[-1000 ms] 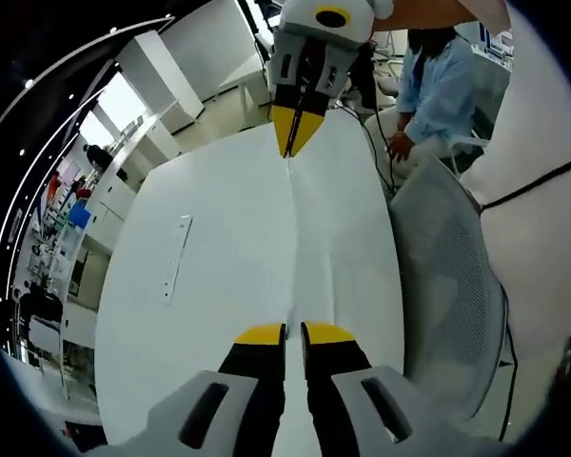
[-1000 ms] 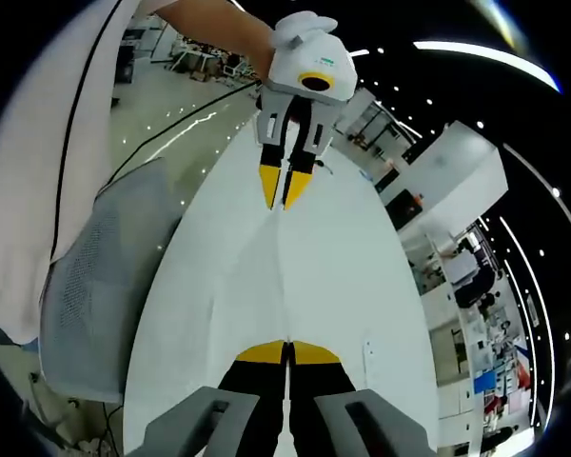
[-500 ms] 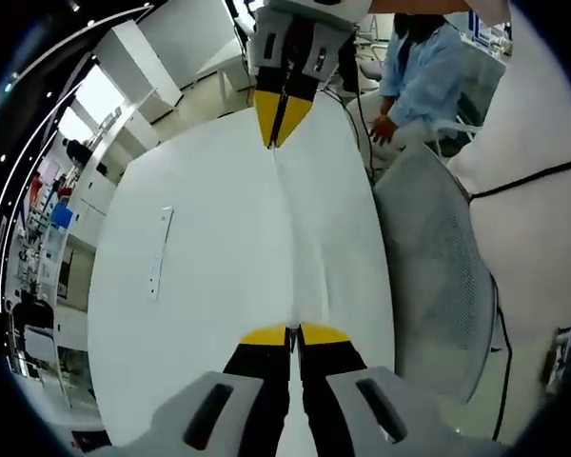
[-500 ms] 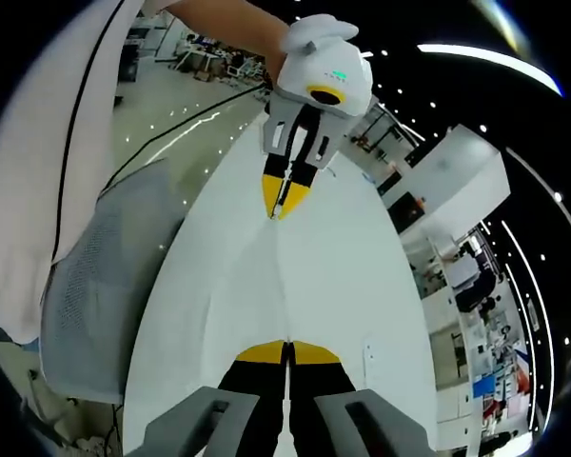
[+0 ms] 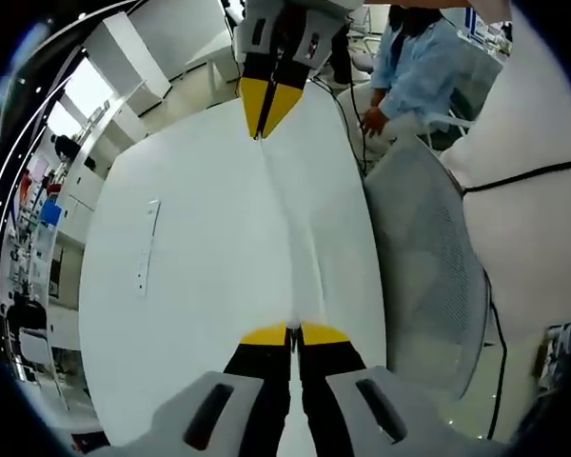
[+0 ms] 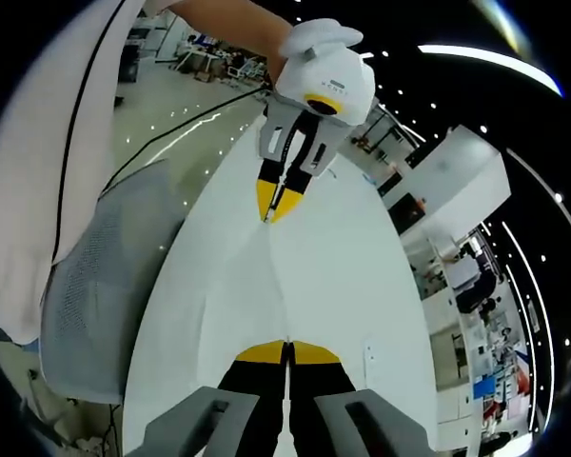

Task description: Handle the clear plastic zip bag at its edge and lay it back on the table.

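Now I have both the left tool (image 5: 292, 335) and right tool (image 6: 286, 350) clamped on the zip bag's (image 5: 287, 243) opposite edges above the tabletop (image 5: 190, 267).

Left gripper (image 5: 293, 335), right gripper (image 6: 287, 350): black fingers (image 5: 263, 359) with yellow tips, grey housings. Person's white top (image 5: 542, 181), thin black cable across.

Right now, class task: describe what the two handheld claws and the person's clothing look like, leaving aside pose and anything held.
Each claw has black fingers tipped in yellow, rising from grey slotted mounts. The left claw and right claw look alike. Seen from opposite, each has a white rounded housing with a yellow-ringed round lens. The person wears a white top crossed by a thin black cable.
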Action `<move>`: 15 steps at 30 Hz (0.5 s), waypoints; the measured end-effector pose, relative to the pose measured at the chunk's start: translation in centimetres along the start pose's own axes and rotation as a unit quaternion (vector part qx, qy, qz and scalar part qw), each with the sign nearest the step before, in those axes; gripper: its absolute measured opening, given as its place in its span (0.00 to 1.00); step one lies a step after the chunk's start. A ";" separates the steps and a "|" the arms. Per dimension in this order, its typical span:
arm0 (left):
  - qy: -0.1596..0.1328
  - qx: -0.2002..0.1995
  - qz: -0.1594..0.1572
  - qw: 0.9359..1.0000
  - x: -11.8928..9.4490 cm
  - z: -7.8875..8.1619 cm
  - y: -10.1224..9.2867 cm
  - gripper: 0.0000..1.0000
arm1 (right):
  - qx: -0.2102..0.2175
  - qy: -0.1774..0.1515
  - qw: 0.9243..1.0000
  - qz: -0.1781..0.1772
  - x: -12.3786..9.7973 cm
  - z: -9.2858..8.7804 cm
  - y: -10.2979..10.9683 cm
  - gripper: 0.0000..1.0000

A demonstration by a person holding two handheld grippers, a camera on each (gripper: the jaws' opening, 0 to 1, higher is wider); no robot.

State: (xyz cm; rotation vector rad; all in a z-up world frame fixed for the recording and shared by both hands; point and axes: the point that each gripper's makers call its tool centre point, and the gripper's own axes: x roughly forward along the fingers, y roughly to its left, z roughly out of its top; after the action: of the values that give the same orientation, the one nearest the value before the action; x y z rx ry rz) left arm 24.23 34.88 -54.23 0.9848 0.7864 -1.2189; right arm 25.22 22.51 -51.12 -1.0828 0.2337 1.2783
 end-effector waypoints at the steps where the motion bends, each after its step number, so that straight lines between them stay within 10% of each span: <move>1: 0.001 -0.006 -0.003 1.000 0.0 0.0 -0.1 0.00 | 0.001 0.000 1.000 0.000 0.0 0.0 0.0 0.00; 15: 0.010 -0.031 -0.015 0.999 0.2 0.4 -1.0 0.00 | 0.005 0.000 1.000 -0.002 0.1 -0.2 0.0 0.00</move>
State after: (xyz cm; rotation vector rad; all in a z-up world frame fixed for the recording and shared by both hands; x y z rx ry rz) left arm 23.28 34.39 -54.47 0.9393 0.8526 -1.2052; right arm 25.36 22.44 -51.25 -1.0746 0.2372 1.2727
